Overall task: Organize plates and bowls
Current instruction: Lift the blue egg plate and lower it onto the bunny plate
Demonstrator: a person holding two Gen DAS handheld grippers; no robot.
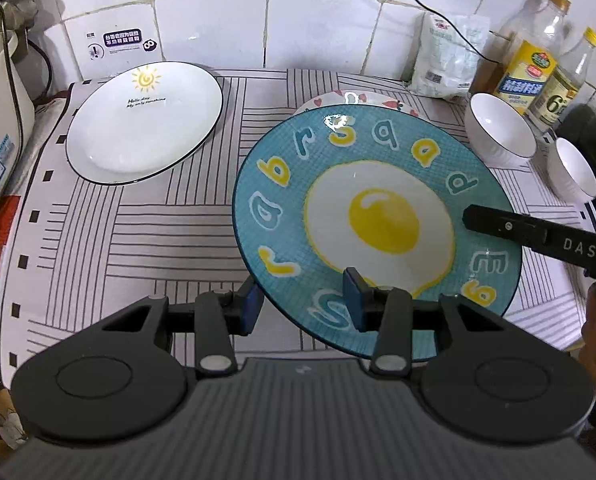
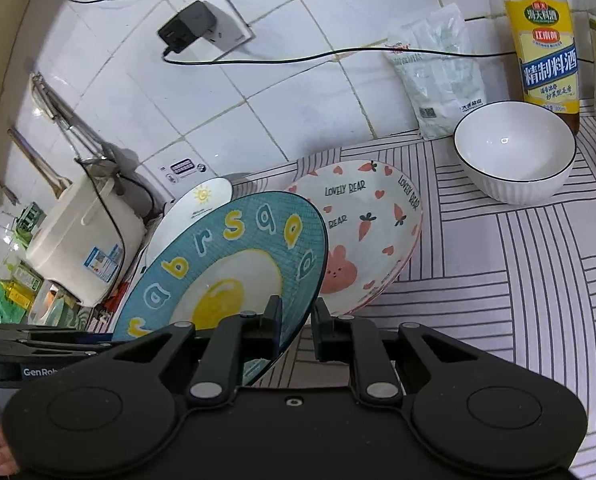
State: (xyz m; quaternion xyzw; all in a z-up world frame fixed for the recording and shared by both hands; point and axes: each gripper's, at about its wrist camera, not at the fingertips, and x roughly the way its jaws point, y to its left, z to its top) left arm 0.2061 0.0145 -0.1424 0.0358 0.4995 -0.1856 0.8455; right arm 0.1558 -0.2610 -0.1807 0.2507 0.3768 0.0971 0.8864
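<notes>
A blue plate [image 1: 378,216] with a fried-egg picture hangs tilted above the striped cloth [image 1: 137,220], held from two sides. My left gripper [image 1: 302,302] is shut on its near rim, one blue pad under the rim and one on top. My right gripper [image 1: 468,218] comes in from the right and pinches the right rim; in the right wrist view the blue plate [image 2: 225,264] sits between the shut fingers of that gripper [image 2: 295,324]. A white sun plate [image 1: 143,124] lies at the back left. A pink rabbit plate [image 2: 362,232] lies just behind the blue one.
Two white bowls [image 1: 500,128] [image 1: 574,172] stand at the right, with bottles [image 1: 530,68] and a white bag [image 1: 446,56] against the tiled wall. A rice cooker [image 2: 81,248] stands at the left edge. A black cable [image 2: 298,58] runs along the wall.
</notes>
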